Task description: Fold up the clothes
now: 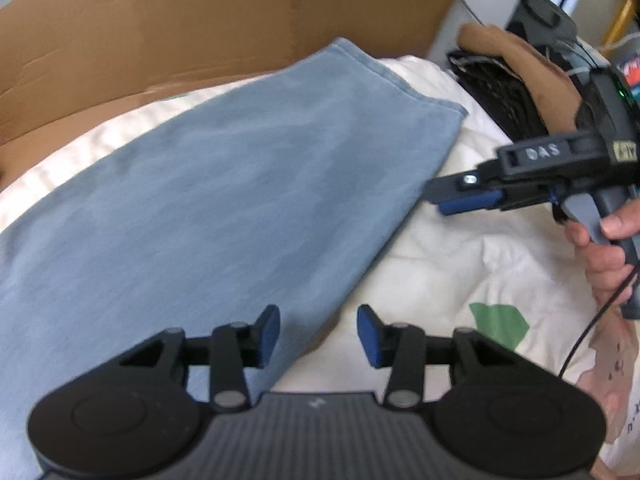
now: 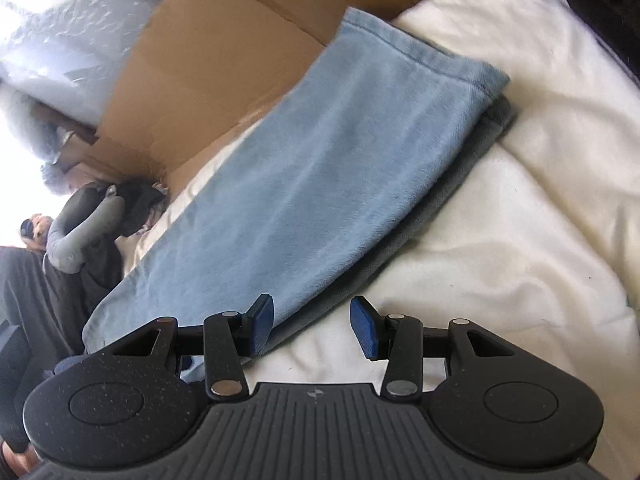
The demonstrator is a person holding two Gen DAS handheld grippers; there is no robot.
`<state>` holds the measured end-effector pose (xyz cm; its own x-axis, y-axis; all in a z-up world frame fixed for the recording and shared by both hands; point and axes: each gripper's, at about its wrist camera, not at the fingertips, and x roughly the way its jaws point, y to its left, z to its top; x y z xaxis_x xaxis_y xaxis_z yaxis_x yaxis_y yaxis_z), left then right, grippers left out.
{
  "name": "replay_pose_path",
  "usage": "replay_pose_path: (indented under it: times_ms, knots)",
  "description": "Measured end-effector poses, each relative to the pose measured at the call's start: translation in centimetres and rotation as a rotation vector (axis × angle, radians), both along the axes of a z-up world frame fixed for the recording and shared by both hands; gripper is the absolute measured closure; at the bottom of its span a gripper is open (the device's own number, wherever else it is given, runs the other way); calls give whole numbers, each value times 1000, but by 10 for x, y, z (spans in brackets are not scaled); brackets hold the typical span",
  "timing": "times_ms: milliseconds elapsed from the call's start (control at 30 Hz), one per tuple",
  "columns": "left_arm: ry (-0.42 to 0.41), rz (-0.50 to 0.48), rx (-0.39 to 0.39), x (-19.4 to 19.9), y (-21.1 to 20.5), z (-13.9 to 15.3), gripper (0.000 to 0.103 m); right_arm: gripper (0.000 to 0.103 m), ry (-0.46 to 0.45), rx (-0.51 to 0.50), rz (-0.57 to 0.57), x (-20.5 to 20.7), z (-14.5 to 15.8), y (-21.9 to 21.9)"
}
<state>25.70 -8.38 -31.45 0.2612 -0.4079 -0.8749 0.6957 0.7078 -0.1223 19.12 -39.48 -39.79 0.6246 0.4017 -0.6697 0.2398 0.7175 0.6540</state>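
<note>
White bedding (image 1: 440,280) covers the work surface, with a brown cardboard sheet (image 1: 200,20) standing behind it. Light blue garment (image 1: 208,200) lies flat on the bedding, folded lengthwise into a long strip; right wrist view shows two layers, top one offset so a darker lower edge (image 2: 452,188) sticks out along one side. Hemmed end points toward the cardboard.

Left gripper (image 1: 318,332): jaws spread, nothing between them, hovering over the near long edge of the garment. One blue pad (image 1: 269,330) sits over fabric, the other over bedding.

Right gripper (image 2: 312,326): jaws apart, empty, low over the garment's long edge, left pad (image 2: 260,330) over the cloth, right pad over bedding. From the left wrist view the right gripper (image 1: 452,196) comes in from the side, tips just beside the garment's edge; contact unclear. Hand (image 1: 604,248) wraps its handle.

Dark clothing pile (image 1: 500,92) sits beyond the bedding corner. Green patch (image 1: 500,324) shows on white fabric at near right.
</note>
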Motion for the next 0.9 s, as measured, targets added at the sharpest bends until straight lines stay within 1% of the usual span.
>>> replay_pose_path:
  times_ms: [33,67,233,433,467,533,600,767,833,900]
  knots:
    - [-9,13,4,0,8,4,48,53,-11,-13,13,-1,4,3]
    - [-18,26,8,0,15,7,46,53,-20,-29,29,-1,8,6]
    - [-15,82,39,-3,49,15,44,53,-48,-82,98,-3,20,24]
    - [-9,163,96,-11,93,13,42,53,-57,-121,165,0,26,44]
    - [-12,173,106,-14,101,13,40,53,-58,-126,174,0,27,47]
    - [-14,189,117,-20,116,12,31,53,-60,-137,192,0,28,53]
    - [-4,207,130,-25,133,7,30,53,-63,-145,211,0,29,60]
    - [-45,229,193,-36,156,4,29,53,-67,-147,253,5,29,76]
    - [-56,247,223,-37,161,0,24,54,-69,-148,268,6,30,83]
    - [-72,251,247,-37,163,-4,23,54,-70,-151,285,7,30,89]
